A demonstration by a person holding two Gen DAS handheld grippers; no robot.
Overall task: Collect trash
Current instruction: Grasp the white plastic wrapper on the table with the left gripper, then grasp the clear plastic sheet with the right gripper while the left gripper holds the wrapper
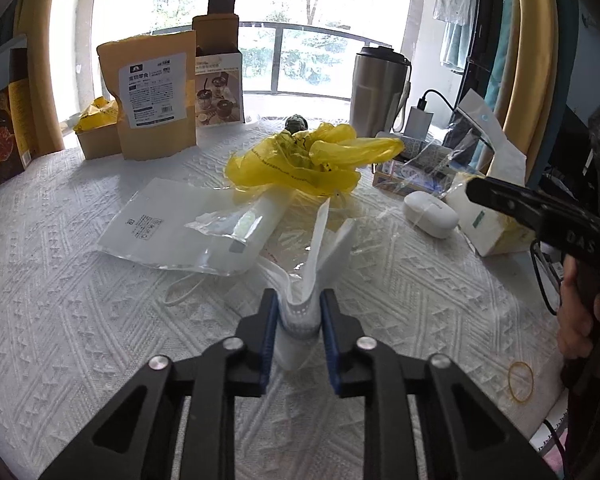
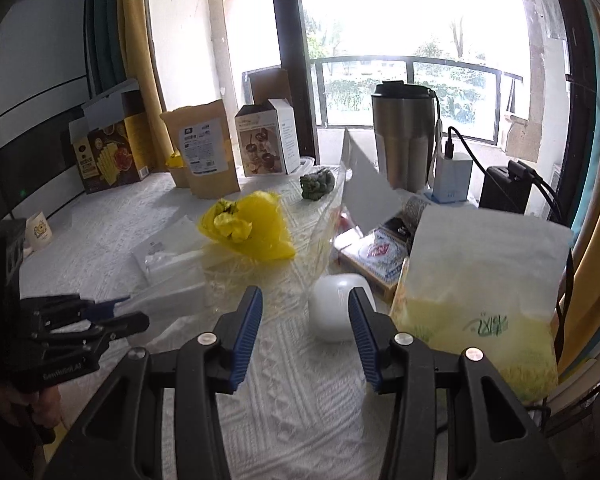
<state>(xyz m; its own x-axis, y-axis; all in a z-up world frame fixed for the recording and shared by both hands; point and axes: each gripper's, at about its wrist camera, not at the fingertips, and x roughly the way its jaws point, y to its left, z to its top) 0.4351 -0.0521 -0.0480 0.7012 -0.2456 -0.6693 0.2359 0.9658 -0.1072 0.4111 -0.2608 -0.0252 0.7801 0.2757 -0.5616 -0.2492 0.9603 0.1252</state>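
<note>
Over the white tabletop, the left hand-held gripper pinches a white wrapper; the right hand-held gripper hangs unclenched

The right gripper carried the raised letters "DAS" on its side in the left wrist view. In the right wrist view the left gripper bore a white mark reading roughly "GenRobot.AI". The brown pouch had a white label with Chinese characters and a barcode, too small to read. The tissue pack showed green brush-style characters, not legible.
</note>
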